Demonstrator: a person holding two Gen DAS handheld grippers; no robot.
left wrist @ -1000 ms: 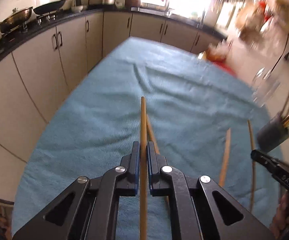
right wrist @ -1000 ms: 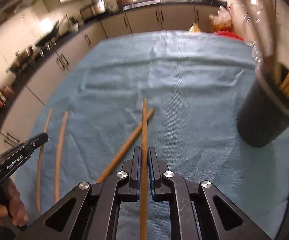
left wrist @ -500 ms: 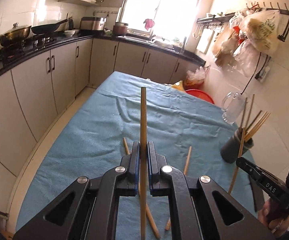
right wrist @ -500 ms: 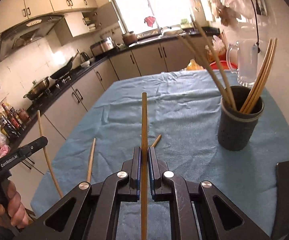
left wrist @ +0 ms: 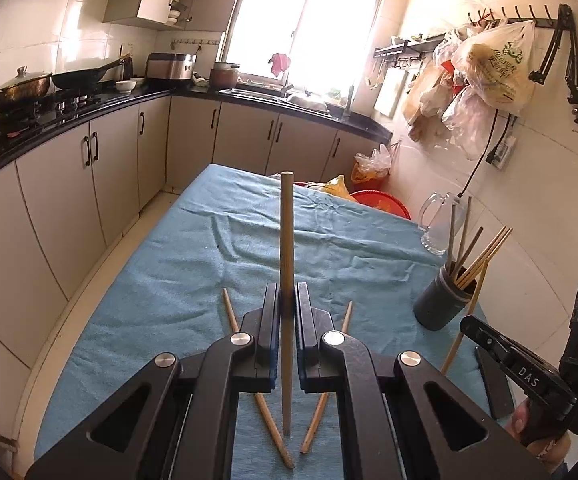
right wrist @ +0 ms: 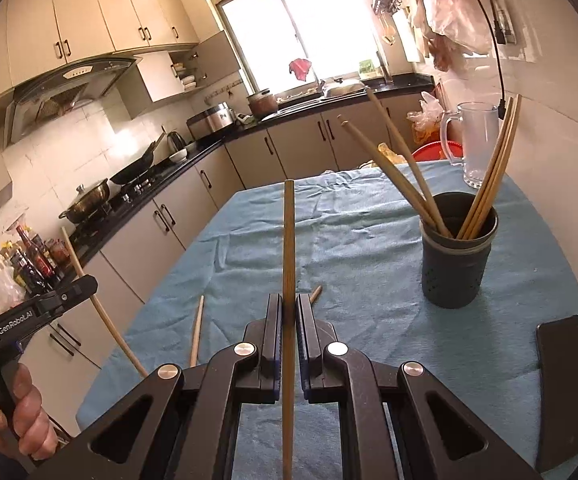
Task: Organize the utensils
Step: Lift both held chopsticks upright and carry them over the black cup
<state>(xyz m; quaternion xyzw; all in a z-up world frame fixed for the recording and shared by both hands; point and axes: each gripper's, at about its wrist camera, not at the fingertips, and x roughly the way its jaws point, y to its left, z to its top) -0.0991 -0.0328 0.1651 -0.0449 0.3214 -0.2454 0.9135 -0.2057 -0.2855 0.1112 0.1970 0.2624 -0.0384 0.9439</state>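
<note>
blue cloth [left wrist: 193, 280], dark grey holder [right wrist: 455, 272]

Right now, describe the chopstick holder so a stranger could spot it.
Start at the blue tablecloth and go to its wall side, near the glass mug. The chopstick holder is the dark, perforated cylinder, the only upright container with chopsticks standing inside.

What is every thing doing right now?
Left gripper: shut on a chopstick.
Right gripper: shut on another chopstick.
Dark holder cup: upright, holding chopsticks.
Two loose chopsticks: lying on the blue cloth.
Glass mug: upright.
</note>
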